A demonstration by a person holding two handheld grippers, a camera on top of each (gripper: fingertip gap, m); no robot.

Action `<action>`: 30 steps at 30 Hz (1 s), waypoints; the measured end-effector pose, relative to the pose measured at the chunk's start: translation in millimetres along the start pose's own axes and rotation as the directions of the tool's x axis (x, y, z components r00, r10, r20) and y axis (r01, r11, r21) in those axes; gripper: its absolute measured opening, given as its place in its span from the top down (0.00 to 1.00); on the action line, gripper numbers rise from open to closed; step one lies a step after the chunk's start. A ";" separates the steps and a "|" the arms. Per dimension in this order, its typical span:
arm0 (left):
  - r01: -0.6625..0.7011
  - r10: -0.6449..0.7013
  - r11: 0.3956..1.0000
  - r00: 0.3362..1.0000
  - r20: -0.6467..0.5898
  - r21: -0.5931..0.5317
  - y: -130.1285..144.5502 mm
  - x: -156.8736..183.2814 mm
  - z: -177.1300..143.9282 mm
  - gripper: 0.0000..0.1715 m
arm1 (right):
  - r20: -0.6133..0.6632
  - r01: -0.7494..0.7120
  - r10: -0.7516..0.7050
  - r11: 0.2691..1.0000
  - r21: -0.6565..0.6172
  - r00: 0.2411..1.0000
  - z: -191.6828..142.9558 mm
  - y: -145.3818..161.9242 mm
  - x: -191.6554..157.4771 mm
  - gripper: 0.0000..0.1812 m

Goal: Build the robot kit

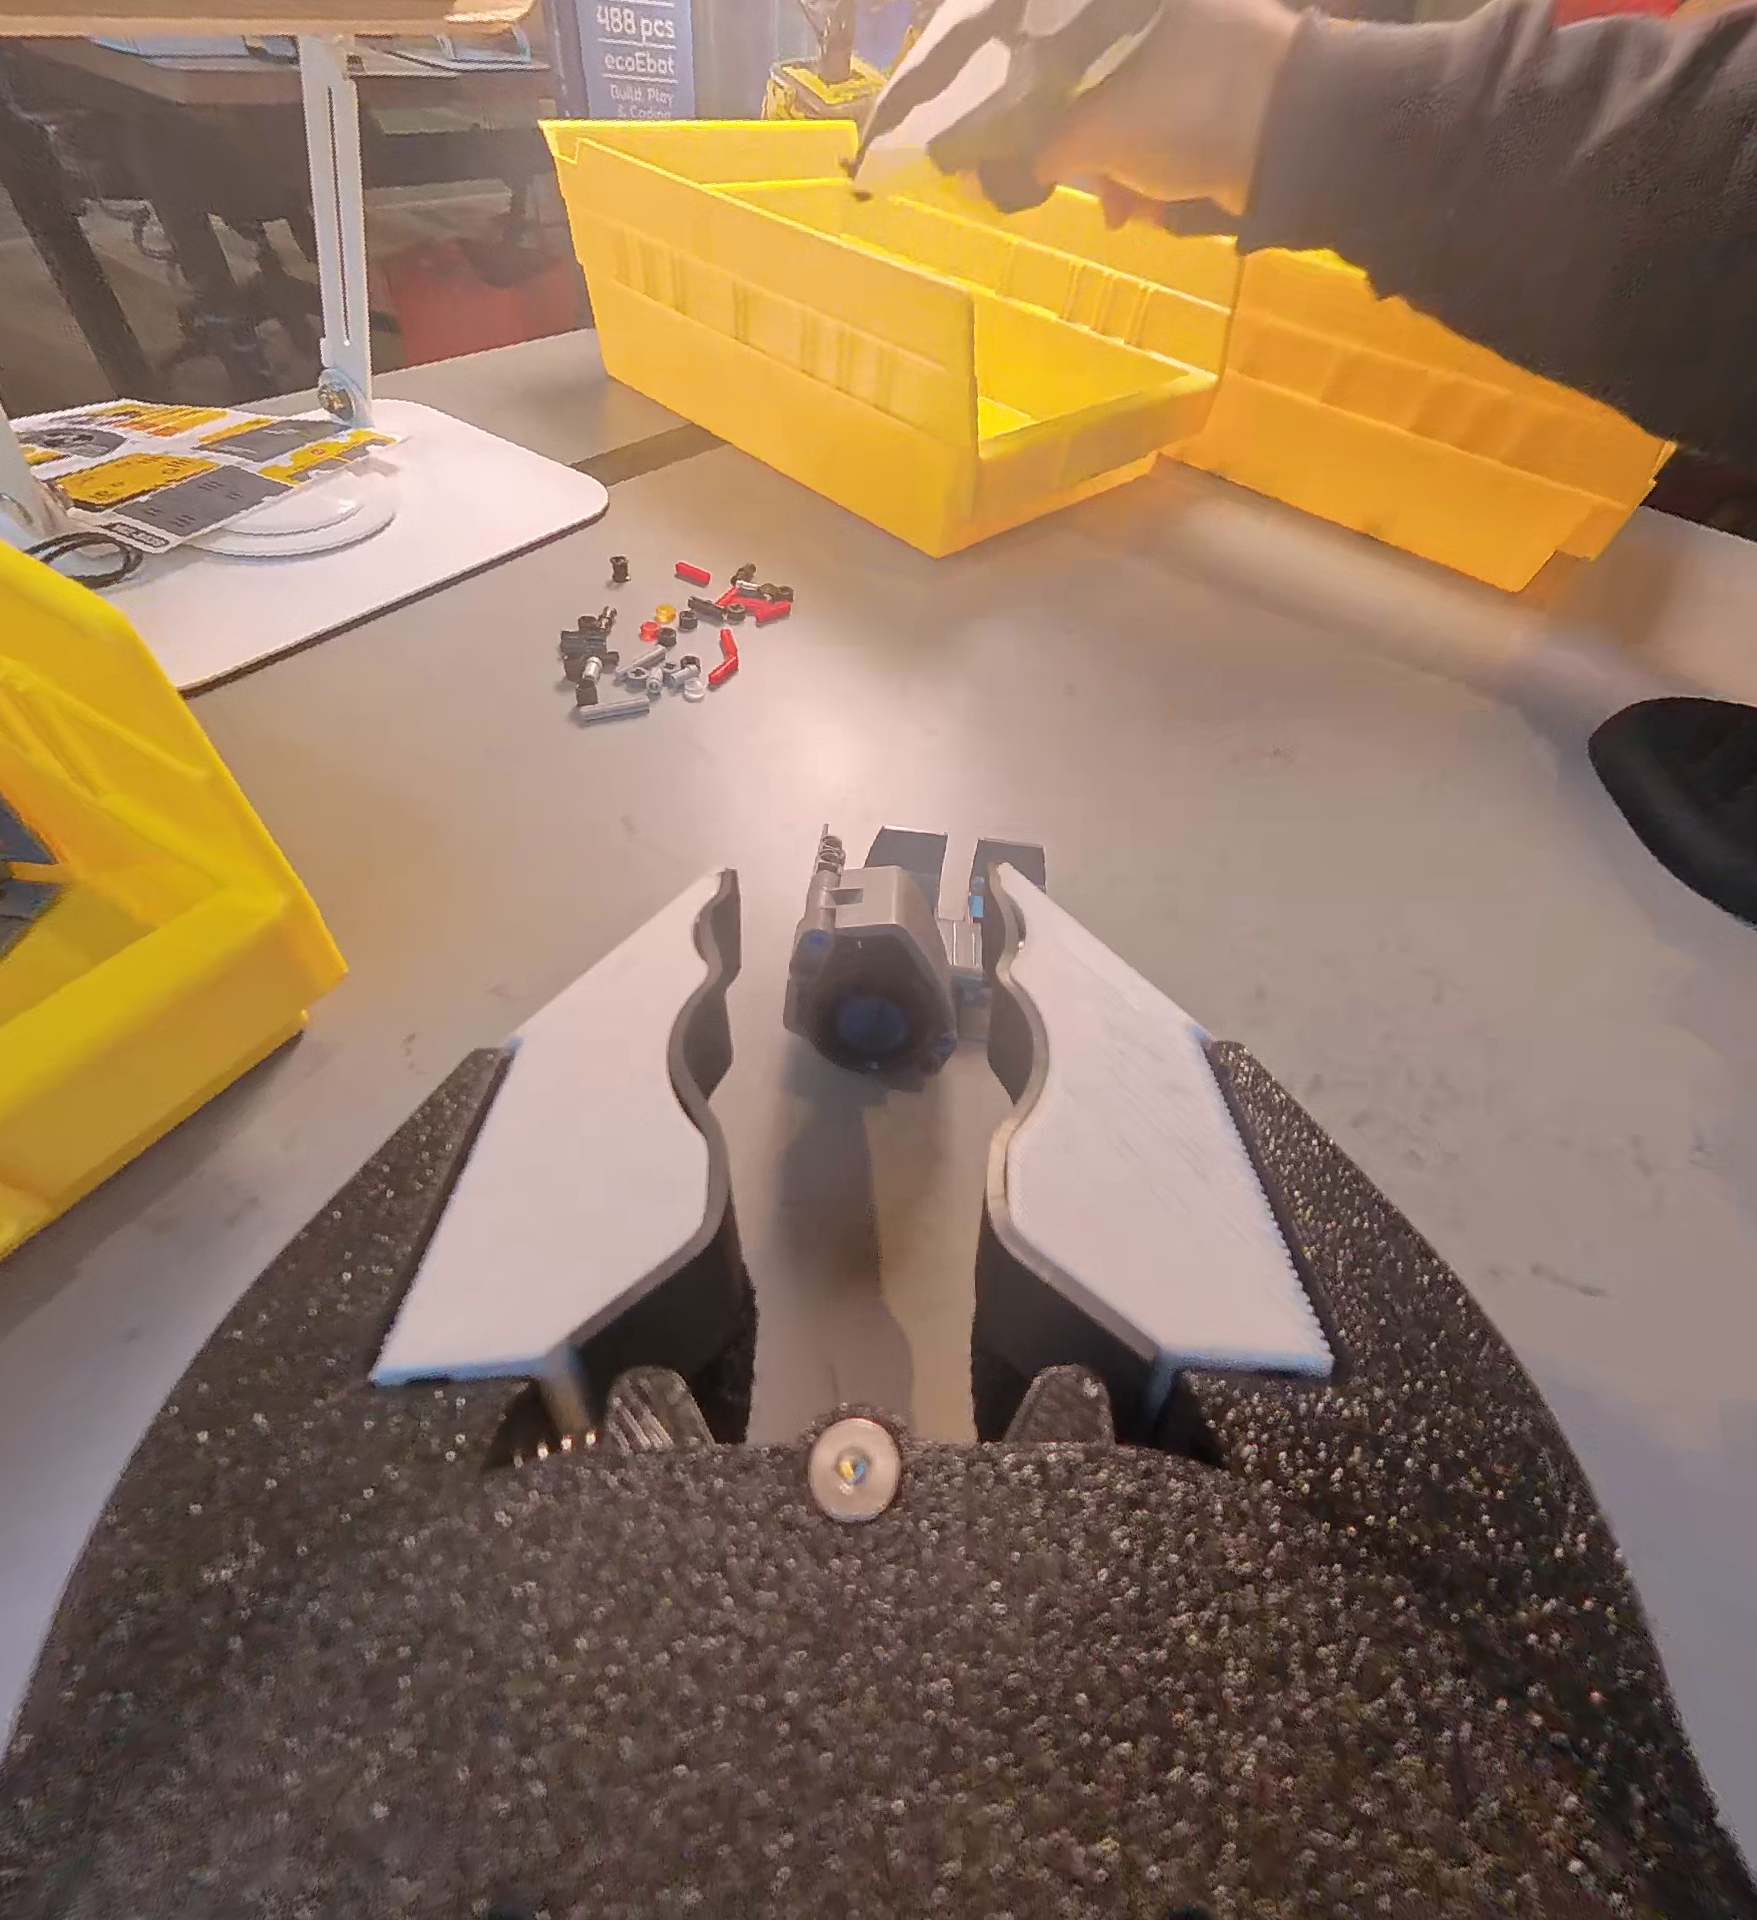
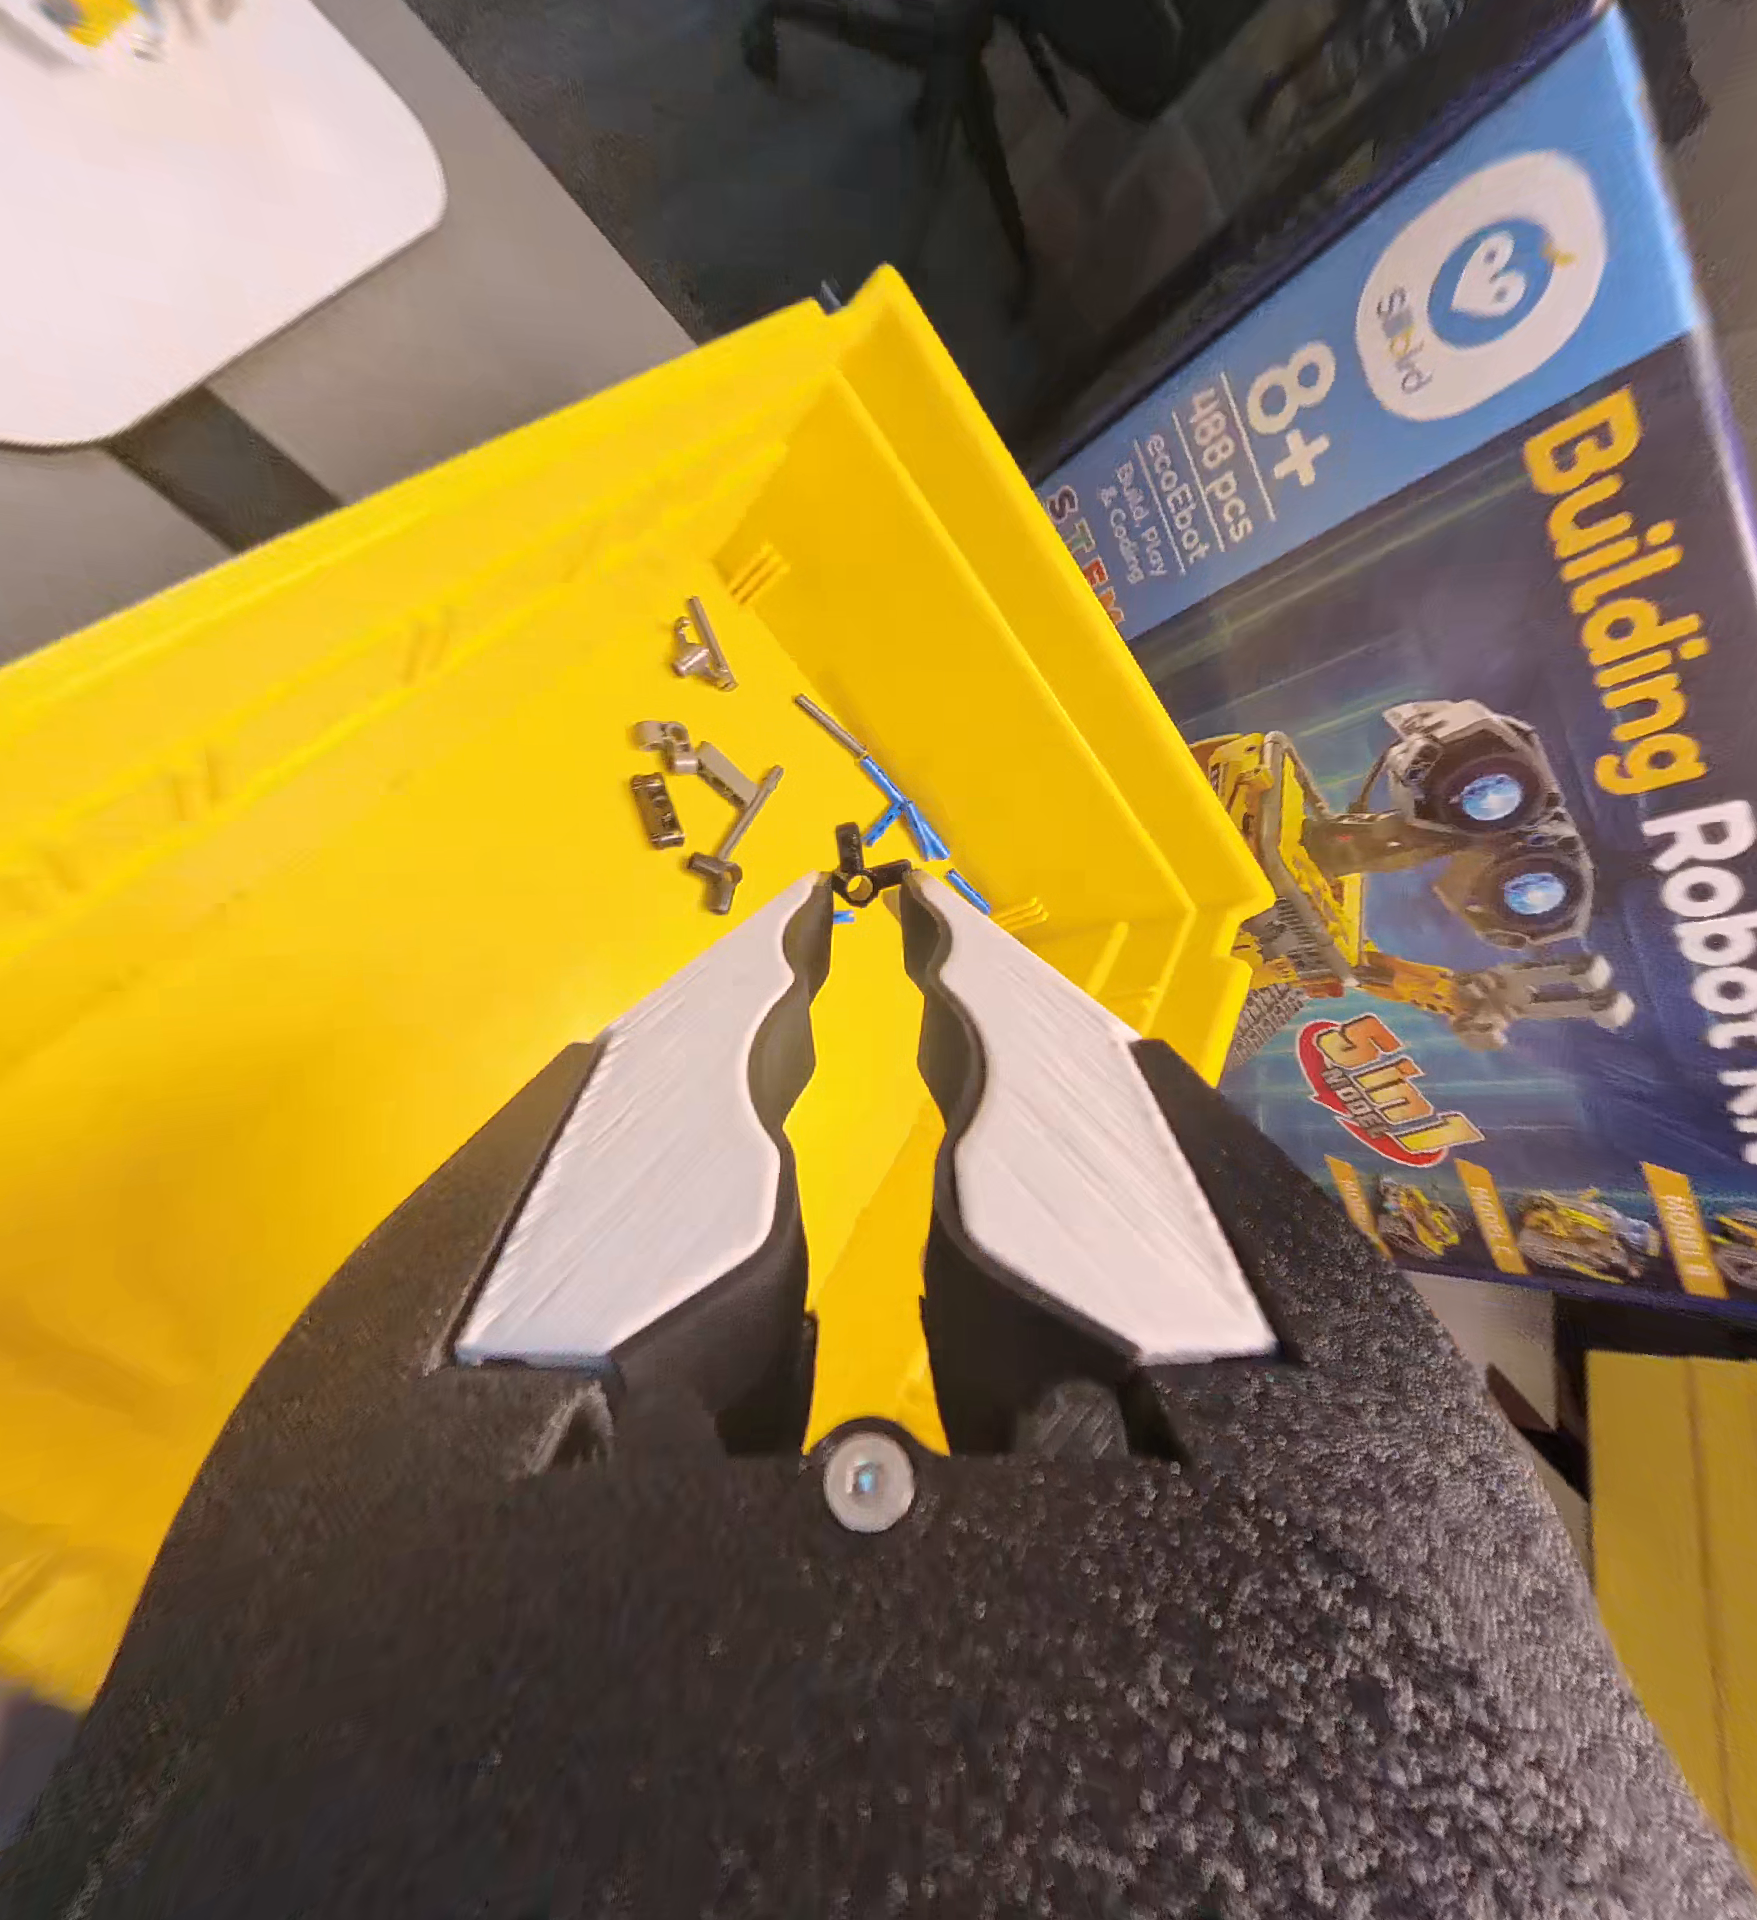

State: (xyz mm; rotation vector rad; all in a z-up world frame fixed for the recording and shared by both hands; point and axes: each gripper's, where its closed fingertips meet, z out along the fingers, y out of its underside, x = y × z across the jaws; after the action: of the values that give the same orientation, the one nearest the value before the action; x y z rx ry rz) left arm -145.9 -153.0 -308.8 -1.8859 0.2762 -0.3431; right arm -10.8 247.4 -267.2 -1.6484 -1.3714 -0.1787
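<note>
1. Right gripper (image 2: 866,886), over the bin (image 2: 230,935), pinches a black connector (image 2: 858,878).
2. Bin: grey pins (image 2: 692,769) and blue rods (image 2: 910,826) lie just beyond the connector.
3. Left gripper (image 1: 869,914), fingers spread, straddles a grey module (image 1: 869,966) on the table (image 1: 1269,987).
4. Loose parts (image 1: 671,644) lie between module and bin.

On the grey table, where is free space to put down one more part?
Bare grey tabletop lies between the loose pile of small red, black and grey pieces, the yellow plastic bins and the grey motor block. Crowded: the pile, and the white board.
</note>
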 end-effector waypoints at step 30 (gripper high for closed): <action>-0.121 0.124 0.992 0.986 0.111 -0.036 3.2 -6.8 2.9 0.74 | 0.706 -0.084 -0.031 0.988 0.127 0.708 -173.9 2.4 -314.0 0.93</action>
State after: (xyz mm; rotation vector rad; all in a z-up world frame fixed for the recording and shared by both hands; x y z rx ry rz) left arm -151.2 -149.1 -313.5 -1.8994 0.3205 -0.1494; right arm -46.4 -93.7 -373.3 -1.6700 -1.8648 0.6427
